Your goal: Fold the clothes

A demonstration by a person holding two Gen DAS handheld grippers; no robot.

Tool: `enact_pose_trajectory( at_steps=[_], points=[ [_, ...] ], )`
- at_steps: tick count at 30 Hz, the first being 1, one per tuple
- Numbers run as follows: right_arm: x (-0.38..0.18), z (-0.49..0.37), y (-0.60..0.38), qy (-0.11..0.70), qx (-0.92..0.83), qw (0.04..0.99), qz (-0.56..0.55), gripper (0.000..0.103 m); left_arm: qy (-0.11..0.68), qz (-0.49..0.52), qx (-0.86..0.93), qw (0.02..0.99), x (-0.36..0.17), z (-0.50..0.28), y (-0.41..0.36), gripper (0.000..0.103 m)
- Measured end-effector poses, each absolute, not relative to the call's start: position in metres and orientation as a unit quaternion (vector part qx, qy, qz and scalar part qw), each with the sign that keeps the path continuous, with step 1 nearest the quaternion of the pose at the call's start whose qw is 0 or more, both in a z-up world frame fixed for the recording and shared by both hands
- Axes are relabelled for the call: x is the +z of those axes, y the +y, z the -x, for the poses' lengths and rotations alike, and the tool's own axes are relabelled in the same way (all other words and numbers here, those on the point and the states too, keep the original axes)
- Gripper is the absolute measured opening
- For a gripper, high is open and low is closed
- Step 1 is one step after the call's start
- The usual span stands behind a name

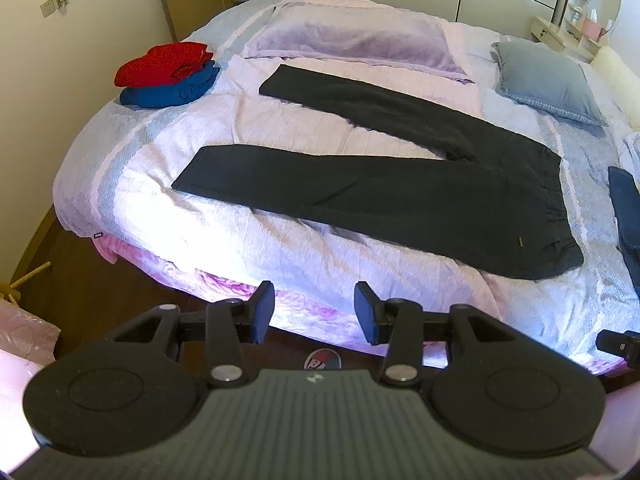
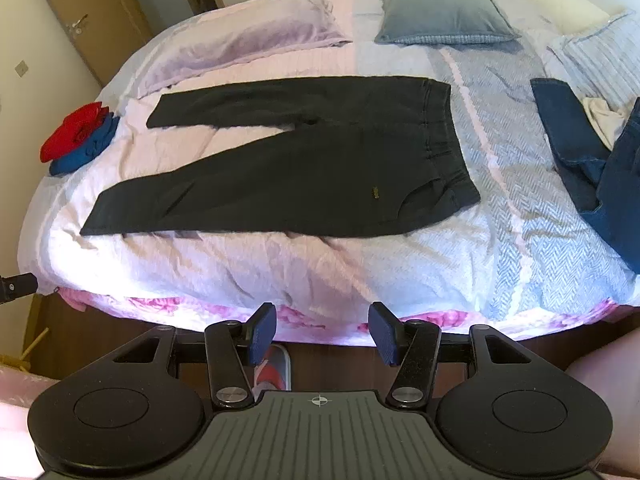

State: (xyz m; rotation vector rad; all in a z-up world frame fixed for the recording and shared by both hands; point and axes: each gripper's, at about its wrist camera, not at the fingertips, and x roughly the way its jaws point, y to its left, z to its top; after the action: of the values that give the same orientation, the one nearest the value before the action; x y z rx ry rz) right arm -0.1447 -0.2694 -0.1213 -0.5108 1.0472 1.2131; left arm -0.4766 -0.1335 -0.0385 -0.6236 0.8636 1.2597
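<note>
On the bed (image 2: 280, 272), dark trousers (image 2: 304, 176) lie spread flat, legs splayed in a V toward the left side, waistband to the right. Both grippers hang off the near edge of the mattress, above the floor, well apart from the cloth.

Left gripper (image 1: 315, 312): jaws released, nothing between the pads. Right gripper (image 2: 322, 336): jaws likewise apart, empty.

Step in hand, as I judge it: the garment is laid out and no fold is yet made. Next move probably calls for bringing one leg over the other, so one gripper needs a hem and the other the waistband on the same side, lifting together to keep the fabric from dragging.

Trousers: charcoal to black, matte, fairly heavy-looking. Elastic gathered waistband, a small yellowish tag near the hip, a pocket opening just beside it. Near leg lies smooth apart from a faint crease; far leg lies straight, close to the lilac pillow (image 2: 240, 48).

Also present: a red garment (image 1: 160, 62) stacked on a blue garment (image 1: 172, 90), both folded, at the left corner; unfolded jeans (image 2: 600, 168) at the right; a grey-blue cushion (image 2: 444, 12) at the far side.
</note>
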Motion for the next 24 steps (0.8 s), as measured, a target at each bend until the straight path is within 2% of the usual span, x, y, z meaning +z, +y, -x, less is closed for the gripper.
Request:
enact_pose_trajectory(
  at_steps=[11, 24],
  points=[
    [-0.125, 0.139, -0.253, 0.473, 0.525, 0.672, 0.222, 0.055, 0.395, 0.273, 0.548, 0.685, -0.042, 0.464, -0.110, 0.040],
    [-0.125, 0.109, -0.188, 0.489, 0.473, 0.706, 0.198, 0.055, 0.416, 0.255, 0.505, 0.712, -0.052, 0.421, -0.006, 0.040]
  ],
)
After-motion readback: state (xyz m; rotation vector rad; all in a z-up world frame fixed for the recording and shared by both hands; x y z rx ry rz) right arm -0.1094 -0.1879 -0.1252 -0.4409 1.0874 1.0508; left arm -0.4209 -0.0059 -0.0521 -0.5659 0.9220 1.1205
